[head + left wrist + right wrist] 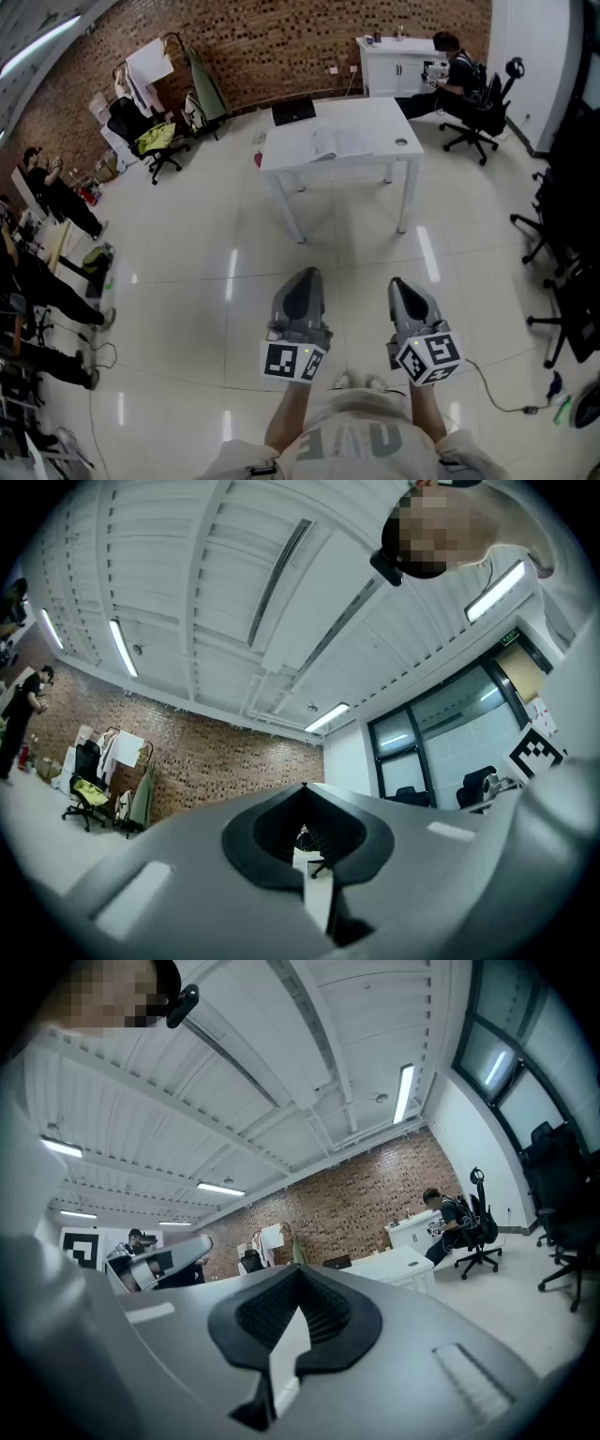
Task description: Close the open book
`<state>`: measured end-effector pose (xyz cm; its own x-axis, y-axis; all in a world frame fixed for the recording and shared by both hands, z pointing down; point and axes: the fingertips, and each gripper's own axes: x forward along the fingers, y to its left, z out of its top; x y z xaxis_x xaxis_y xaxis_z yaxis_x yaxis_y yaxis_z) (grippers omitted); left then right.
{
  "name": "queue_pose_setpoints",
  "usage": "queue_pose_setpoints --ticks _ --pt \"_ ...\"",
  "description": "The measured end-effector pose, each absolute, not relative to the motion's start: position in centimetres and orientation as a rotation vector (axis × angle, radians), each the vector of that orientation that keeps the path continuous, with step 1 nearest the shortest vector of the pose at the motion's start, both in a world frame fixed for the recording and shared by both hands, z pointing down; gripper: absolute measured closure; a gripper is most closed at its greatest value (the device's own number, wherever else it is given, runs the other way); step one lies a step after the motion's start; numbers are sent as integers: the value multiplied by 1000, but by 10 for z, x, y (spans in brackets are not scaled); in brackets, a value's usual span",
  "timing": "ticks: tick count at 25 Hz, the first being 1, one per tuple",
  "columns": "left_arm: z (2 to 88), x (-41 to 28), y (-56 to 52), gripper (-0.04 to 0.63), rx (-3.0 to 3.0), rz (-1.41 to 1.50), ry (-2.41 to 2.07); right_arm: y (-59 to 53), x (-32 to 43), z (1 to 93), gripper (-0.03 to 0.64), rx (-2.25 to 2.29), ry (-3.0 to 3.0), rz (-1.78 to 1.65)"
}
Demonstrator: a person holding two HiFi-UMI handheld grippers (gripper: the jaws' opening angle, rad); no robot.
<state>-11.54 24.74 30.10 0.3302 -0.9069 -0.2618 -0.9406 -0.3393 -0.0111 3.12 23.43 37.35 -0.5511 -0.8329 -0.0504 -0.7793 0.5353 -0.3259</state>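
Currently the task is sitting at its approach stage: nothing is touching the open book (336,145), which is lying flat with its pages spread on the white table (375,117), well apart from the person across a stretch of bare floor. A dark laptop (293,112) is resting at the table's far edge, beyond the book.

The left gripper (304,276) is being held at waist height and is tilting slightly upward. Its own view is showing the two jaws drawn together with nothing between them. The right gripper (399,283) is riding level beside it, its jaws likewise closed on nothing.

In my judgement the next move is calling for a walk forward to the table. One gripper is then needing to get under or behind the outer edge of one cover to fold it over onto the other half. The second gripper is probably needing to steady the book against sliding.

As to writing, the marker cubes are bearing only black-and-white square codes. Pale lettering is showing on the person's shirt (354,438), but I am not able to read it reliably. No brand is showing on the book or laptop.
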Motion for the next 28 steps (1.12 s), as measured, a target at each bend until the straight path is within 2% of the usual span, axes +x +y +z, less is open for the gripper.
queue_pose_setpoints --ticks 3,6,12,28 --pt "307 -66 241 581 -2419 401 1721 223 83 383 617 -1358 2582 -373" --pt "307 -49 244 580 -2399 402 1705 223 97 390 617 -1352 2584 -389" --pt "303 -71 252 580 -2383 433 1721 229 73 375 617 -1383 2640 -257" --pt "329 -92 237 580 -2358 403 1881 213 59 367 615 -1339 2707 -191"
